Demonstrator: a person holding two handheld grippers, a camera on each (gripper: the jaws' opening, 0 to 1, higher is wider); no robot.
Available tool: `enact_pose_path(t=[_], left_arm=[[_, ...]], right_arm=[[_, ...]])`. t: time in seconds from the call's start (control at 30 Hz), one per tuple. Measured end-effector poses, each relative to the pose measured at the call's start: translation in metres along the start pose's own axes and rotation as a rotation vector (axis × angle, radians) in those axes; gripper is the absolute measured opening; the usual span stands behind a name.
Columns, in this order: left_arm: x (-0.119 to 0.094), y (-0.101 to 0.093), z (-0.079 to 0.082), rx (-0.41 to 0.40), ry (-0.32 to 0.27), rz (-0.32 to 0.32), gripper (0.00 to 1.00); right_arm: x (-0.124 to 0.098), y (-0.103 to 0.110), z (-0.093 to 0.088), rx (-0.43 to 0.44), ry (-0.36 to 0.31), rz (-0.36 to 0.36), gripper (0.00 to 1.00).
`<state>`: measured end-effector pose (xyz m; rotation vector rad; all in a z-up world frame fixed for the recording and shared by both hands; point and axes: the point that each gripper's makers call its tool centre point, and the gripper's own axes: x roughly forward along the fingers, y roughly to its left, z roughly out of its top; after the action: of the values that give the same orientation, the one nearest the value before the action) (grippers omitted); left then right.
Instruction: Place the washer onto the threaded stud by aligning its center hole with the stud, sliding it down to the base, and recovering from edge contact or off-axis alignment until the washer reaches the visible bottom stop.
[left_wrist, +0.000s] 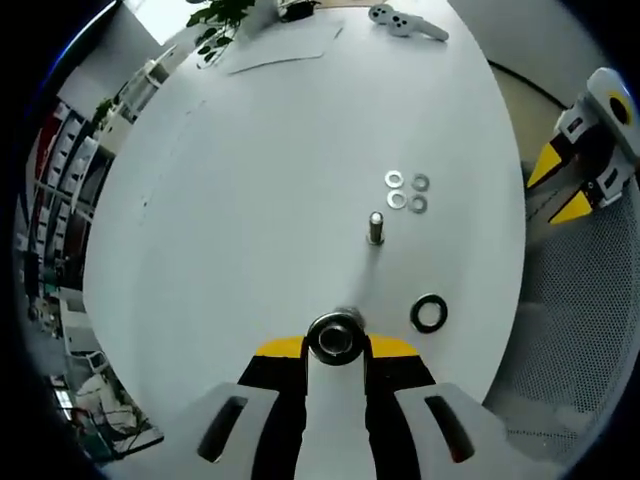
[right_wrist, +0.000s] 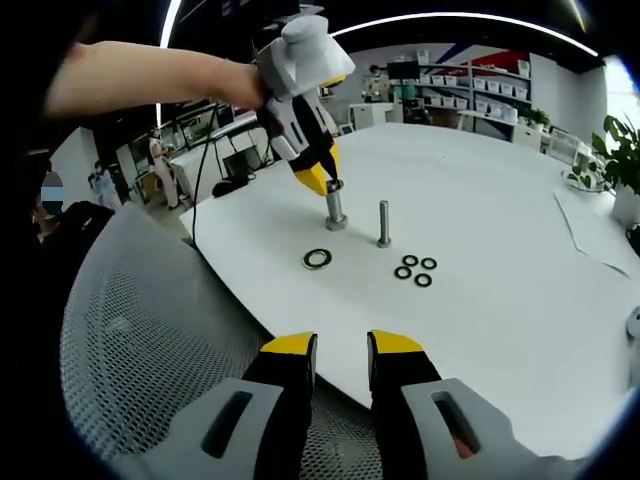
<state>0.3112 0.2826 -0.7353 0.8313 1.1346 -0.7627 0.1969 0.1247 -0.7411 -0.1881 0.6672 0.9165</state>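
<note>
Open office space, shelving and potted plants behind; a white round table (right_wrist: 520, 250) is carrying the work, and a mesh chair back (right_wrist: 130, 330) is sitting beside its near edge.

- 2 threaded studs are standing upright near the table's edge. The bare stud (right_wrist: 384, 222) is standing free, nothing on its shaft as far as I can tell.
- The left gripper (right_wrist: 322, 181) is reaching down over the second stud (right_wrist: 335, 208), its yellow-tipped jaws clenching on it. In the left gripper view a steel ring or collar (left_wrist: 334, 336) is sitting between the tips; whether that is a washer already threaded on or the stud's own head, I cannot tell.
- The large dark washer (right_wrist: 318, 259) is lying flat on the table just beside the gripped stud, untouched.
- 4 small washers (right_wrist: 414, 270) are lying in a cluster near the bare stud.
- The right gripper (right_wrist: 342, 347) is hovering off the table edge over the chair, jaws parted, holding nothing.

Progress, judging: the loose washers are all lying on the table, so the bare stud is awaiting pick, alignment and slide-down to its base.
</note>
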Motion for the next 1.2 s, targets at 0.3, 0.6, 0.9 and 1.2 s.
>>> enact_pose_path(t=[0.3,0.6,0.9,1.2], left_arm=[[0.021,-0.005,-0.003,0.009,0.026,-0.025,0.18],[0.038,-0.009,-0.006,0.002,0.039,-0.055,0.18],[0.044,-0.013,-0.009,-0.027,0.055,-0.085,0.19],[0.053,-0.013,-0.014,-0.125,0.037,-0.073,0.22]], right_arm=[[0.0,-0.001,0.0,0.003,-0.004,-0.007,0.23],[0.0,-0.002,0.0,0.009,-0.004,-0.013,0.23],[0.0,-0.002,-0.001,0.01,-0.001,-0.016,0.23],[0.0,-0.002,-0.002,0.01,0.006,-0.016,0.23]])
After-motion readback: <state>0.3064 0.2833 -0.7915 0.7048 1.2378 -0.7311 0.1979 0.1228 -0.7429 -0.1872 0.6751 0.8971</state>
